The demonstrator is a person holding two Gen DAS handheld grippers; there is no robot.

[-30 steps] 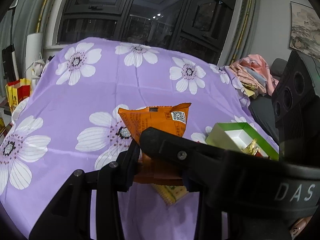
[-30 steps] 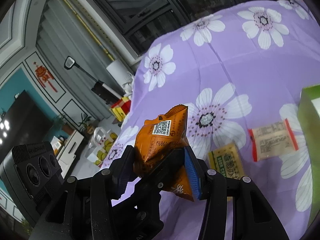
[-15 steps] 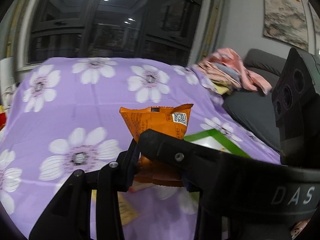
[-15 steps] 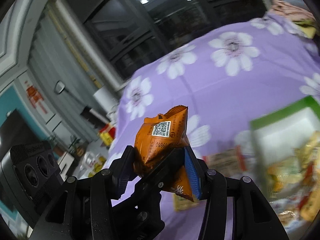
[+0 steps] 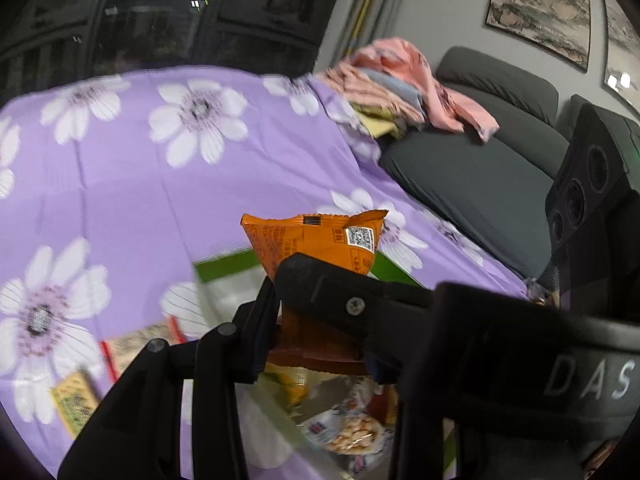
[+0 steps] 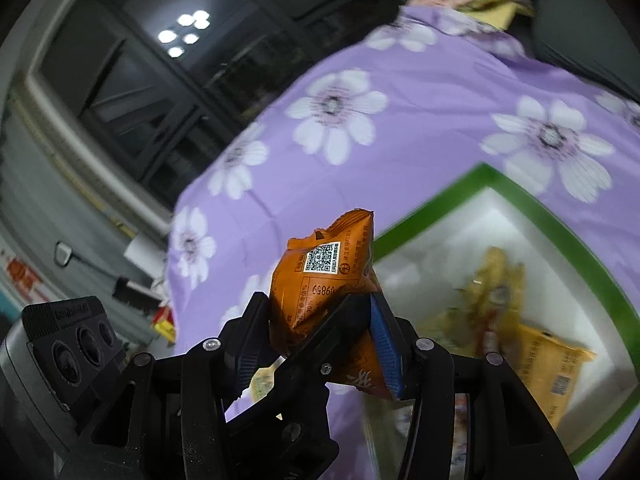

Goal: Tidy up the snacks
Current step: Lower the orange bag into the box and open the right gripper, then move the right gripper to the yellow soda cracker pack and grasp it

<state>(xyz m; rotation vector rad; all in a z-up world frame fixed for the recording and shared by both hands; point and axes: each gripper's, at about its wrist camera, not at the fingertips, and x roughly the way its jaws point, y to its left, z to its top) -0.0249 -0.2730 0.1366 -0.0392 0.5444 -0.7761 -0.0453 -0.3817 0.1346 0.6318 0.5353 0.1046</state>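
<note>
An orange snack packet [image 5: 320, 240] [image 6: 324, 280] with a QR code stands upright in the air. My left gripper [image 5: 316, 340] and my right gripper [image 6: 320, 336] are both shut on its lower half, their fingers crossing each other. Below and just behind the packet lies a green-rimmed white box [image 5: 224, 268] [image 6: 560, 232] on the purple flowered cloth [image 5: 120, 200]. Several snack packets lie in the box, among them a yellow one [image 6: 552, 372] and one printed with nuts [image 5: 352, 436]. The packet's bottom edge is hidden behind the fingers.
Two loose packets lie on the cloth left of the box: a red-edged one [image 5: 140, 340] and a yellow-green one [image 5: 72, 400]. A grey sofa [image 5: 480, 168] with a pile of pink clothes [image 5: 400, 84] borders the cloth on the right. Dark windows stand behind.
Both grippers have swung to the right together with the orange packet, from over the bare cloth to above the green-rimmed box. The grip on the packet looks the same.
</note>
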